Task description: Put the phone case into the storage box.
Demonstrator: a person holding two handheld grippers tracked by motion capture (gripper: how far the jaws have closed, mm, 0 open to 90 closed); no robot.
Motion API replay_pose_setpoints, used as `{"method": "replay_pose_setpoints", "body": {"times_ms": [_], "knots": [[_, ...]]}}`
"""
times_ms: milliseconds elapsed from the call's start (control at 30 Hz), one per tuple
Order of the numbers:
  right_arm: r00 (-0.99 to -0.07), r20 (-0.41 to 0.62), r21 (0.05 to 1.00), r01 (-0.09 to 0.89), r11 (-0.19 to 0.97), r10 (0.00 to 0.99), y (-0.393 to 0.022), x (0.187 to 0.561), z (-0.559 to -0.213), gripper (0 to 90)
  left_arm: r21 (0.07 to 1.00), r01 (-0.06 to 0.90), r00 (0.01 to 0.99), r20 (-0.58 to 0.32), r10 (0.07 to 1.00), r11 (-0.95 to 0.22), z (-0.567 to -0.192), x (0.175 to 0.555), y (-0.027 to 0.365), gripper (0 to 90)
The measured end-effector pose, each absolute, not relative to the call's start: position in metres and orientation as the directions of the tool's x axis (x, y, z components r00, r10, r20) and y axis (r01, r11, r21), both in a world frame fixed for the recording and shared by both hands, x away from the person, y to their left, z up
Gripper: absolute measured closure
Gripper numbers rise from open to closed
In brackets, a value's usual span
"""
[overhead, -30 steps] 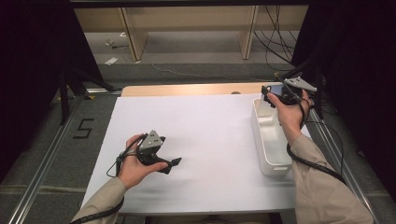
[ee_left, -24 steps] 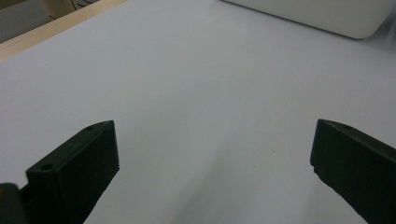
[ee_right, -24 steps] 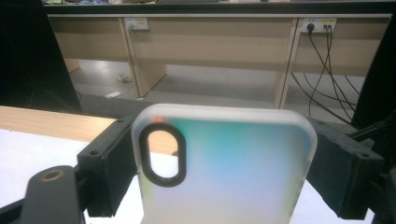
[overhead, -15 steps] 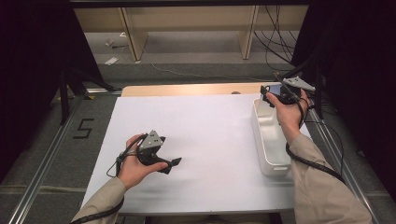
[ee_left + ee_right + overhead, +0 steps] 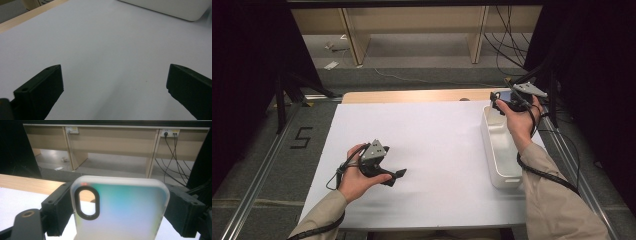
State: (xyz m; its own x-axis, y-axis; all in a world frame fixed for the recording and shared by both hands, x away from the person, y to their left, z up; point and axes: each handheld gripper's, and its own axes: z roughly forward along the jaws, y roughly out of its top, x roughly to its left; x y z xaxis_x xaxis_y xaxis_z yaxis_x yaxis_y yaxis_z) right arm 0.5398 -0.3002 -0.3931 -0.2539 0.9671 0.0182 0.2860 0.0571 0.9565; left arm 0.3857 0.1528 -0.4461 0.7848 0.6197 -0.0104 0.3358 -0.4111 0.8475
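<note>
Your right gripper (image 5: 120, 220) has its jaws clamped on the phone case (image 5: 120, 212), held above the far end of the white tray (image 5: 499, 150); placement remains. Your left gripper (image 5: 398, 173) rests with jaws apart over the worktop (image 5: 437, 140).

The phone case (image 5: 120, 212) looks like frosted, translucent plastic, smooth with a soft sheen and a glossy black ring around its camera hole. The tray (image 5: 502, 150) is smooth white plastic. The desk (image 5: 432, 145) has a matt white top and a wood far edge. Both claws' jaws are matt black plastic.
</note>
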Motion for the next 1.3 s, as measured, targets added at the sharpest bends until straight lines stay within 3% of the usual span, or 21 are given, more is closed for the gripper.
{"method": "replay_pose_setpoints", "body": {"times_ms": [1300], "knots": [[-0.241, 0.004, 0.946, 0.316, 0.074, 0.970, -0.2992, 0.5484, -0.4030, 17.9, 0.848, 0.336, 0.784, -0.011, 0.620, -0.409, -0.4463, 0.3857, 0.1526, 0.1]]}}
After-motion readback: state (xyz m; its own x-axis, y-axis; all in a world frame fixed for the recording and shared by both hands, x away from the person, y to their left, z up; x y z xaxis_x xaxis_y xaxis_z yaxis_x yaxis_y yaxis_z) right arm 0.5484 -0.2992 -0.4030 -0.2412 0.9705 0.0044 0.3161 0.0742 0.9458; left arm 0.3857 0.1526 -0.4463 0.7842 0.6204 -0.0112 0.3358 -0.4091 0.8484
